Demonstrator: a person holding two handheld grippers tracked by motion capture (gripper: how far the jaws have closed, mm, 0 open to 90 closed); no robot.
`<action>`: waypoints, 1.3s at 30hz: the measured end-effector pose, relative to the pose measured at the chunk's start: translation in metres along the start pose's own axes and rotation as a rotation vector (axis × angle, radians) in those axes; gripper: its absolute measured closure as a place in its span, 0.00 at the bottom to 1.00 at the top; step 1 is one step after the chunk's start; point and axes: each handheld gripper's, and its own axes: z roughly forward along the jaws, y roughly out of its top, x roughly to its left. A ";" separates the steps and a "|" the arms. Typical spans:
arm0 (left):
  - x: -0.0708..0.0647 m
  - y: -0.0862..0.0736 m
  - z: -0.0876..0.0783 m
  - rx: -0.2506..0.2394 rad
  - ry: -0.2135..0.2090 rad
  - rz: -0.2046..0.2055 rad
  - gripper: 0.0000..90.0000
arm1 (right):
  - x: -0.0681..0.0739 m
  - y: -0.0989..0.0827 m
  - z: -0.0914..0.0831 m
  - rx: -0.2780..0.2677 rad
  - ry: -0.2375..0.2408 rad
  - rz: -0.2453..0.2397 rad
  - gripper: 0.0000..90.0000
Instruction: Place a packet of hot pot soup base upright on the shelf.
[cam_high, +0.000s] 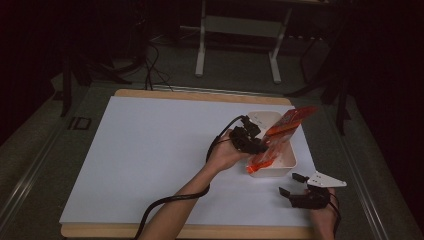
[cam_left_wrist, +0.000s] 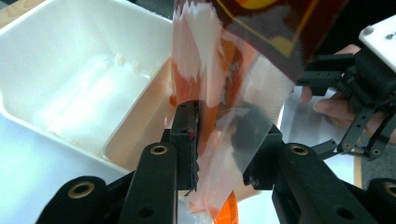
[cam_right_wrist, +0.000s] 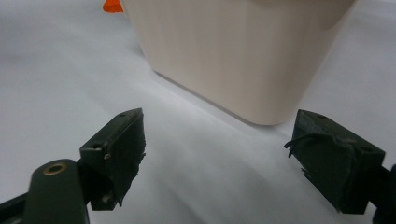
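An orange and clear plastic bag (cam_high: 282, 132) slants over a white tub (cam_high: 274, 173) at the right of the table. Its top sticks up past the far rim and its lower end reaches the tub's near left corner. My left gripper (cam_high: 256, 145) is at the tub's left side. In the left gripper view the bag (cam_left_wrist: 224, 74) hangs between my jaws (cam_left_wrist: 226, 144), which stand apart with the left pad at the film's edge; the tub (cam_left_wrist: 70, 56) lies below. My right gripper (cam_high: 292, 183) rests open on the table just in front of the tub (cam_right_wrist: 233, 56), with nothing between its jaws (cam_right_wrist: 217, 154).
A white sheet (cam_high: 150, 150) covers the wooden table, with broad free room to the left. A black cable (cam_high: 170, 200) trails along the left forearm. Beyond the far edge stand a white desk frame (cam_high: 237, 30) and dark stands on the floor.
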 end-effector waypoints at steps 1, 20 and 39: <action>-0.001 0.000 0.000 0.010 0.004 0.007 0.78 | 0.000 0.000 0.000 0.000 0.000 0.001 0.20; -0.003 -0.009 0.010 0.131 0.053 0.036 0.94 | 0.000 0.000 0.000 0.005 -0.002 -0.002 0.20; -0.010 -0.028 0.018 0.065 0.079 0.016 0.99 | 0.000 0.000 0.002 0.015 -0.006 -0.004 0.20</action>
